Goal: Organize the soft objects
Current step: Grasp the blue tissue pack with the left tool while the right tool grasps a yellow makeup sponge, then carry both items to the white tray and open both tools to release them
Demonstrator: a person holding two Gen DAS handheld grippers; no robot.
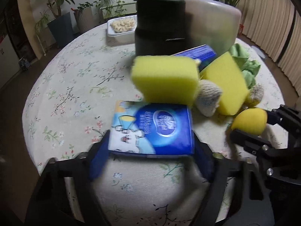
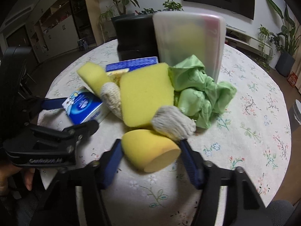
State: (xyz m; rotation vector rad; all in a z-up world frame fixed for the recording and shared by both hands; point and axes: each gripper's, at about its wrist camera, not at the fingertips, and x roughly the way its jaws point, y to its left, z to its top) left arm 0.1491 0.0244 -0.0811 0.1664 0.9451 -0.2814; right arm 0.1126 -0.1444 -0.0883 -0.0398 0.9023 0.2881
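A blue tissue pack [image 1: 160, 130] lies flat on the flowered tablecloth between the fingers of my left gripper [image 1: 151, 134], and both blue pads touch its sides. A rounded yellow sponge [image 2: 148, 150] sits between the pads of my right gripper [image 2: 150, 143], which close on its flanks. Behind them is a pile: two yellow block sponges [image 1: 165, 79] [image 2: 146, 96], two cream knitted scrubbers [image 2: 173, 122] [image 2: 112, 98], a crumpled green cloth [image 2: 201, 98] and a second blue pack [image 2: 131, 64]. The right wrist view also shows the left gripper [image 2: 80, 113] around the tissue pack [image 2: 82, 109].
A translucent bin [image 2: 190, 37] and a black bin [image 1: 160, 24] stand upright behind the pile. A white tray of pale food [image 1: 122, 28] sits at the far edge of the round table [image 1: 65, 75]. Potted plants and cabinets line the room; a hand [image 2: 11, 177] shows at lower left.
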